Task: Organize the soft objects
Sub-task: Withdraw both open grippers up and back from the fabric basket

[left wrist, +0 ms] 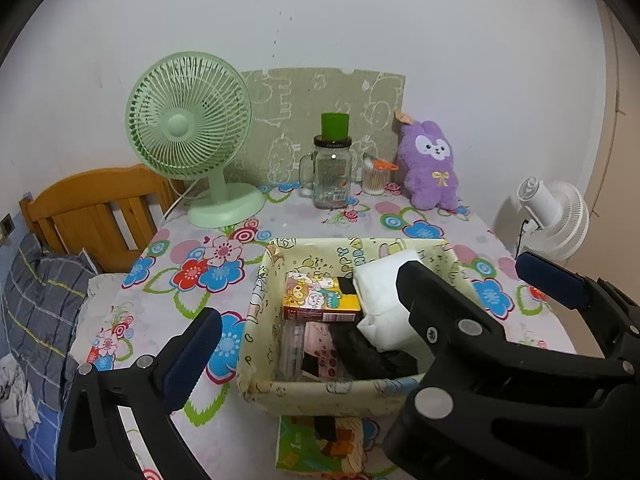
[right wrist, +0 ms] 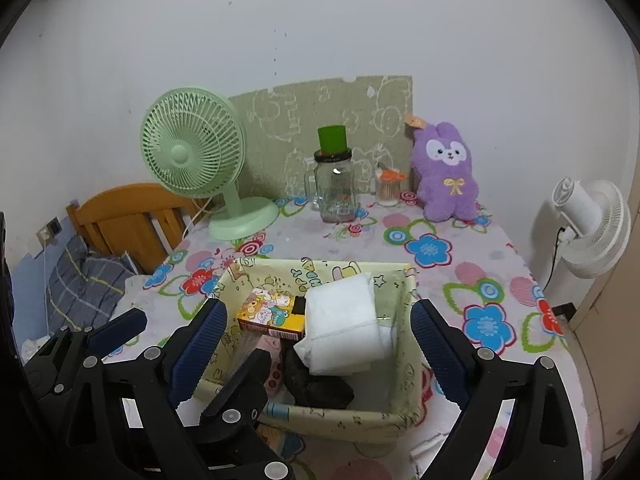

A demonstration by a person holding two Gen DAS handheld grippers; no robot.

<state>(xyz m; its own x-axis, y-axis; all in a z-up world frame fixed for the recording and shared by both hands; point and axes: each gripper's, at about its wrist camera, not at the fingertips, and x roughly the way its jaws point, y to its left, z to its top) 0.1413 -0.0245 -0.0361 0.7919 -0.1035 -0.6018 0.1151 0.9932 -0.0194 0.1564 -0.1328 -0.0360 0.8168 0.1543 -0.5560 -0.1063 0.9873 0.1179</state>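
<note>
A pale yellow fabric basket [left wrist: 256, 312] [right wrist: 404, 412] sits at the near middle of the flowered table. Inside lie a white soft pack [left wrist: 380, 300] [right wrist: 344, 320], a yellow cartoon box [left wrist: 320, 300] [right wrist: 272, 314] and dark cloth [left wrist: 372, 356] [right wrist: 316, 384]. A purple plush rabbit [left wrist: 432, 164] [right wrist: 448, 172] leans on the wall at the back right. My left gripper [left wrist: 304, 328] is open above the basket. My right gripper [right wrist: 316, 344] is open, its fingers outside the basket's side walls. Neither holds anything.
A green desk fan [left wrist: 188, 132] [right wrist: 196, 152] stands at the back left. A glass jar with a green cup on top [left wrist: 332, 168] [right wrist: 334, 184] and a cotton-swab jar [left wrist: 376, 178] [right wrist: 390, 190] stand at the back. A white floor fan [left wrist: 548, 216] [right wrist: 588, 224] is right, a wooden bed [left wrist: 96, 208] left. A green packet [left wrist: 320, 448] lies before the basket.
</note>
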